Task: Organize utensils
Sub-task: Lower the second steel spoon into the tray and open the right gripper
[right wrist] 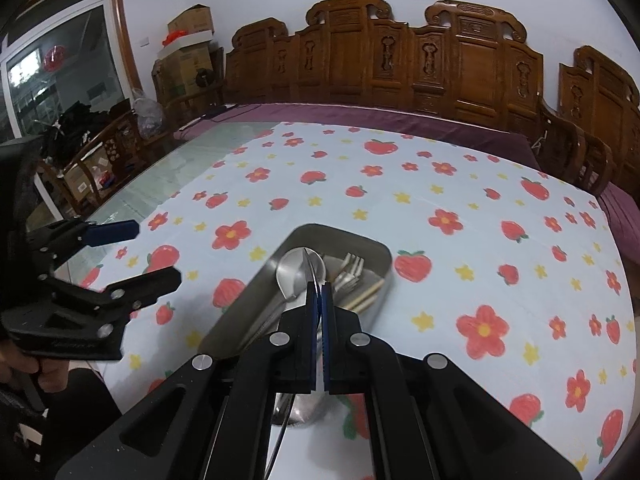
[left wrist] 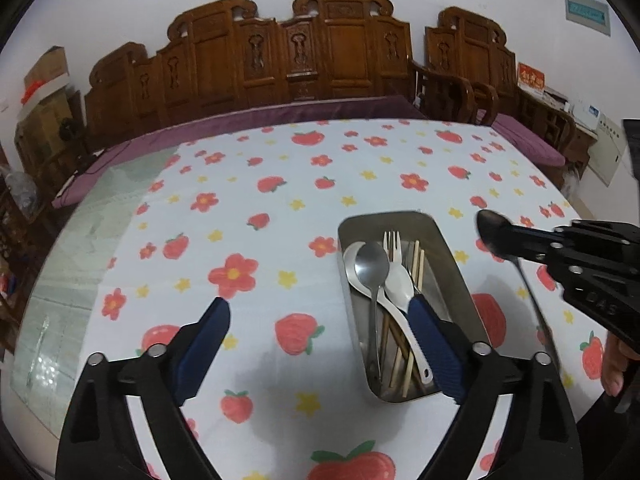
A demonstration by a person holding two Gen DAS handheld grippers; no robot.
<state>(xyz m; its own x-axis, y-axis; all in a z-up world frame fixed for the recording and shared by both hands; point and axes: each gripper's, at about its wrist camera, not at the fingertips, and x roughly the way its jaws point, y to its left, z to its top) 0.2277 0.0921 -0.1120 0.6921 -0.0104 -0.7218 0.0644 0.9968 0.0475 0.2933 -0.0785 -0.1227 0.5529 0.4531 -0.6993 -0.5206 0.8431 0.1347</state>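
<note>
A steel tray (left wrist: pixel 444 248) lies on the strawberry tablecloth and holds a steel spoon (left wrist: pixel 372 266), a white spoon (left wrist: pixel 400 286), forks (left wrist: pixel 392 242) and chopsticks (left wrist: pixel 418 264). My left gripper (left wrist: pixel 320 312) is open and empty, its right finger over the tray's near end. My right gripper (right wrist: pixel 318 292) is shut on a metal spoon (left wrist: pixel 492 228), held edge-on above the tray (right wrist: pixel 348 240). The held spoon (right wrist: pixel 311 264) shows as a thin blade between the pads. The right gripper also shows in the left wrist view (left wrist: pixel 516 238), to the right of the tray.
The table (left wrist: pixel 248 184) has a bare glass strip (left wrist: pixel 84 240) along its left side. A carved wooden bench with purple cushions (left wrist: pixel 304 108) runs behind it. Boxes (right wrist: pixel 188 52) and a window stand at the far left.
</note>
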